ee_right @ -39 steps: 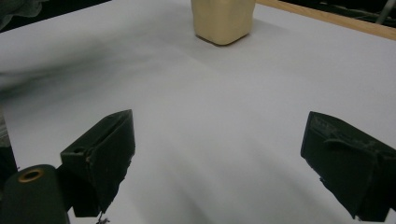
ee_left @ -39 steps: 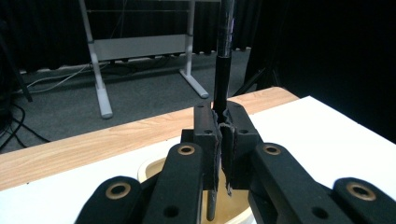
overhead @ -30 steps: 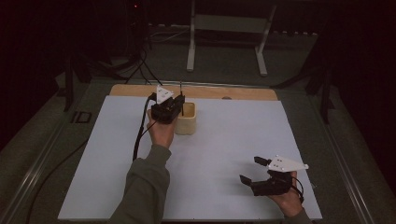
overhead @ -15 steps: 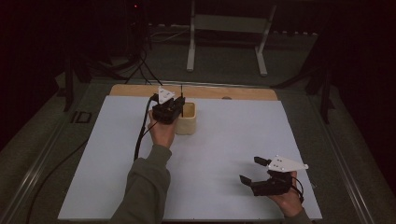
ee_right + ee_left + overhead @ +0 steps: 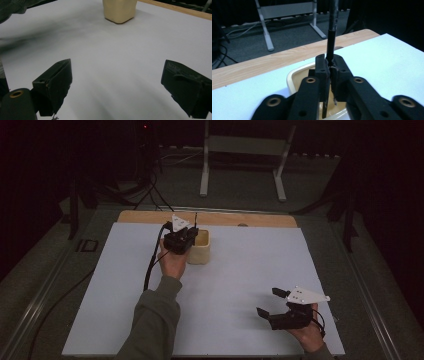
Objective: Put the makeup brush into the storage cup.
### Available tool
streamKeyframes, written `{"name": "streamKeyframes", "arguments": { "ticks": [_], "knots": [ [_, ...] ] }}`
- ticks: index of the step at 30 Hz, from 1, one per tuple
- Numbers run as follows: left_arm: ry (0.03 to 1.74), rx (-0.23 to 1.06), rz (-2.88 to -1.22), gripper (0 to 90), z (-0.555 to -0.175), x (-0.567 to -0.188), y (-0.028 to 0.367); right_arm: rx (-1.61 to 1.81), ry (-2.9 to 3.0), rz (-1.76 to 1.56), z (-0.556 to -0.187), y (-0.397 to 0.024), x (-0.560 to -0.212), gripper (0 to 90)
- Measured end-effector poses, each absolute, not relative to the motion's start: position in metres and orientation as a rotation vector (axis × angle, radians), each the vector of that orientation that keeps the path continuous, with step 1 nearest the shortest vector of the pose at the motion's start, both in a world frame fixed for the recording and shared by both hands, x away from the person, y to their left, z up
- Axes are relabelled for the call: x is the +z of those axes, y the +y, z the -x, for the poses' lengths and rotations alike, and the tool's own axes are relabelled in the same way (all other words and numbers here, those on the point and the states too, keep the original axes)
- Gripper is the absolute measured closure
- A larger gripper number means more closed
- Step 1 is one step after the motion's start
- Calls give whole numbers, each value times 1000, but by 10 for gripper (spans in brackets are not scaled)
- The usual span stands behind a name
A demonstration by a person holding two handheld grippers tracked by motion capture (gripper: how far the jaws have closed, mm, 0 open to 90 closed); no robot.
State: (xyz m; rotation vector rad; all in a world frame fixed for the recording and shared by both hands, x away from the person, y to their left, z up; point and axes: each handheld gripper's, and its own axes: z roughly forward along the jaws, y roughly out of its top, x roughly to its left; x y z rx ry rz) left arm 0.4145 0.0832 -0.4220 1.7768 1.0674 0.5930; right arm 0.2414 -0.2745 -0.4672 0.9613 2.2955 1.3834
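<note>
My left gripper (image 5: pixel 192 231) hangs over a cream cup (image 5: pixel 200 252) at the back of the white board (image 5: pixel 240 280). In the left gripper view its jaws (image 5: pixel 329 62) close around a thin black stick (image 5: pixel 332 30) that stands upright, with its lower end inside the cup (image 5: pixel 294 77). The jaws have just been opening slightly, and the stick is still between the pads. My right gripper (image 5: pixel 270 302) rests low near the front right of the board, open, with nothing between its jaws (image 5: pixel 117 82). The cup (image 5: pixel 120 10) stands far ahead of it.
A wooden strip (image 5: pixel 220 218) runs along the board's far edge. Behind it stands a metal frame on two legs (image 5: pixel 205 170). A black cable (image 5: pixel 152 262) trails from the left gripper across the board. A small dark object (image 5: pixel 86 245) lies left of the board.
</note>
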Motion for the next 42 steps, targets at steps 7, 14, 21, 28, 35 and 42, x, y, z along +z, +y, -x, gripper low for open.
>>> {"name": "streamKeyframes", "arguments": {
  "ticks": [7,14,21,28,35,42],
  "knots": [
    [1088,567,-1731,219,-416,-419,88,1386,2293,-963,-241,-275,-467,98],
    [1123,570,-1734,146,-417,-418,94,1383,2294,-963,-241,-275,-467,98],
    [1107,542,-1753,150,-417,-418,97,1387,2291,-967,-242,-275,-467,98],
    [1094,527,-1752,152,-416,-416,100,1385,2290,-966,-242,-276,-467,98],
    [1082,512,-1757,152,-413,-416,102,1387,2286,-966,-241,-276,-466,98],
    [1054,491,-1782,141,-407,-415,109,1384,2278,-975,-242,-277,-467,98]
  ]
}}
